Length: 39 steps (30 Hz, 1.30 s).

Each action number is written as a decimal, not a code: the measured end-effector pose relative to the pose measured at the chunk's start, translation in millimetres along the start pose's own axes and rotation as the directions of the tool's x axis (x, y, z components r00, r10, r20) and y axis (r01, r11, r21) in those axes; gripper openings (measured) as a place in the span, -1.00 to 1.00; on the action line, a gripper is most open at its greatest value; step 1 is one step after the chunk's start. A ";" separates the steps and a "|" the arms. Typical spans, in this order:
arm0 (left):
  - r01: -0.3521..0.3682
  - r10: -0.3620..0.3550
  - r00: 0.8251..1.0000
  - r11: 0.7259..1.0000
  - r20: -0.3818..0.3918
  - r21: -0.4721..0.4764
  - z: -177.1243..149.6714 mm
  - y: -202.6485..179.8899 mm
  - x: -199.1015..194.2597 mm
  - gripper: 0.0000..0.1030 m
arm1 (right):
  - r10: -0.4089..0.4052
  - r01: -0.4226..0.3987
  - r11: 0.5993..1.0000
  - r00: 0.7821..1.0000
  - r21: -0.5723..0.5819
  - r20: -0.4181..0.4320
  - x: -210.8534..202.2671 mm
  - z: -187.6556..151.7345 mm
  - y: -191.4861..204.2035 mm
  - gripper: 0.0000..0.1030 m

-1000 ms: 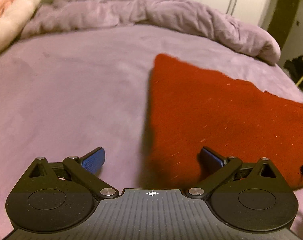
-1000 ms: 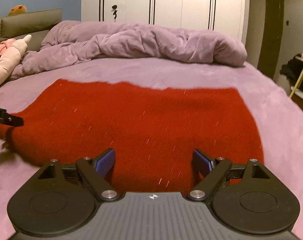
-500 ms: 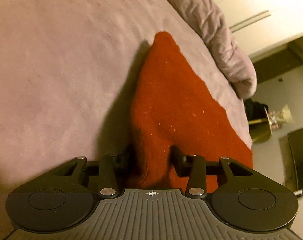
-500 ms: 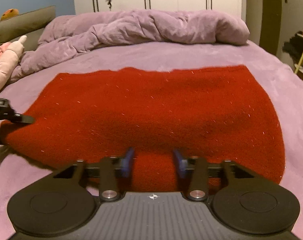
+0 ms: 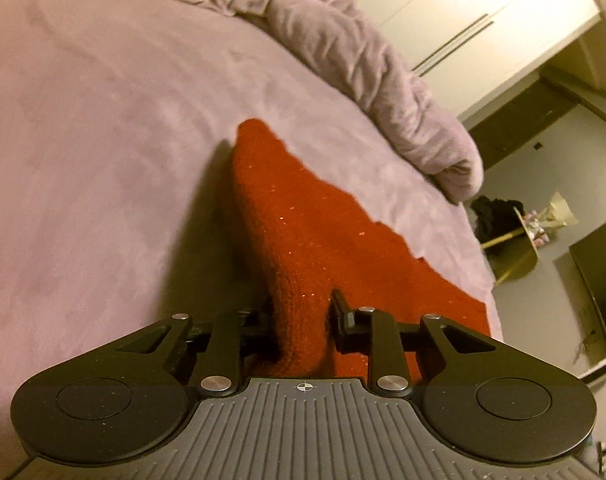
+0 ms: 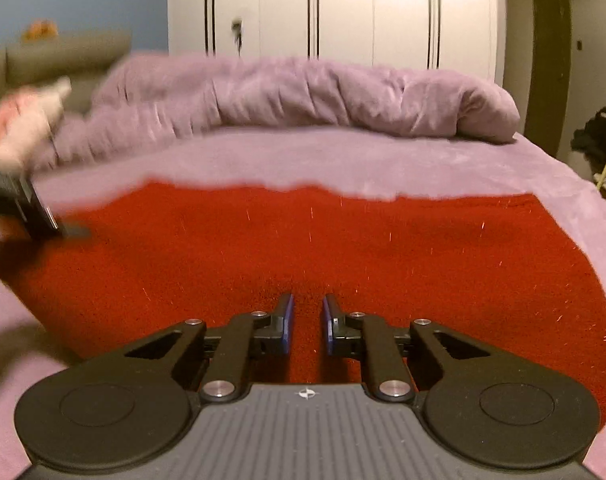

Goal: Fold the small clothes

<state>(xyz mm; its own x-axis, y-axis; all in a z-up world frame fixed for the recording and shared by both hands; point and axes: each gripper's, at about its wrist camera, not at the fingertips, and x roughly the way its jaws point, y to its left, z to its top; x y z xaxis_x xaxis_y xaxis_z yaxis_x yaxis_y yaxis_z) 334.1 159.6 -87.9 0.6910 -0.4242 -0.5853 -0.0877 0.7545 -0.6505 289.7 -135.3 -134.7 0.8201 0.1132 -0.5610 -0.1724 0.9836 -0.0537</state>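
Observation:
A red knit garment (image 6: 343, 240) lies spread on a purple bed (image 5: 83, 120). My left gripper (image 5: 303, 312) is shut on the garment's near left corner (image 5: 299, 300) and holds it raised, so the cloth rises as a ridge from the bed. My right gripper (image 6: 306, 316) is nearly shut on the garment's near edge, with a thin strip of red cloth between the blue pads (image 6: 289, 320). The left gripper also shows at the left edge of the right wrist view (image 6: 35, 216).
A bunched purple duvet (image 6: 303, 96) lies across the far side of the bed. White wardrobes (image 6: 343, 8) stand behind it. A pink soft toy (image 6: 19, 128) lies at the far left. A yellow stand (image 5: 515, 240) and a dark screen (image 5: 599, 280) stand beside the bed's right edge.
Both grippers went from open over the garment to closed on its near edge. The left gripper has lifted its corner and tilted; the right gripper has narrowed further.

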 end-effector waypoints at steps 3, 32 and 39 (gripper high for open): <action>-0.004 0.004 1.000 1.000 0.006 0.024 0.9 -6.2 -1.6 -0.47 | -0.028 0.028 0.997 1.000 -0.078 0.006 -2.2 0.8 9.6 -0.72; 0.149 -0.148 0.988 0.910 -0.032 0.387 -44.0 -181.3 25.6 -0.49 | -0.253 0.242 0.958 0.966 0.153 0.055 -87.5 -29.3 -105.7 -0.71; 0.182 -0.130 0.979 0.899 -0.156 0.397 -106.0 -218.2 96.9 -0.49 | -0.278 0.270 0.951 0.960 0.151 0.037 -99.1 -47.4 -123.5 -0.70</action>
<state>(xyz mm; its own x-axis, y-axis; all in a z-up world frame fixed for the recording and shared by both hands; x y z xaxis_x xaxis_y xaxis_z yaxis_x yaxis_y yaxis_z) 344.2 -99.2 -54.0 0.5758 -0.5914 -0.5645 0.3320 0.8001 -0.4996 203.8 -274.6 -111.5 0.8550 -0.1600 -0.4933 0.1397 0.9871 -0.0781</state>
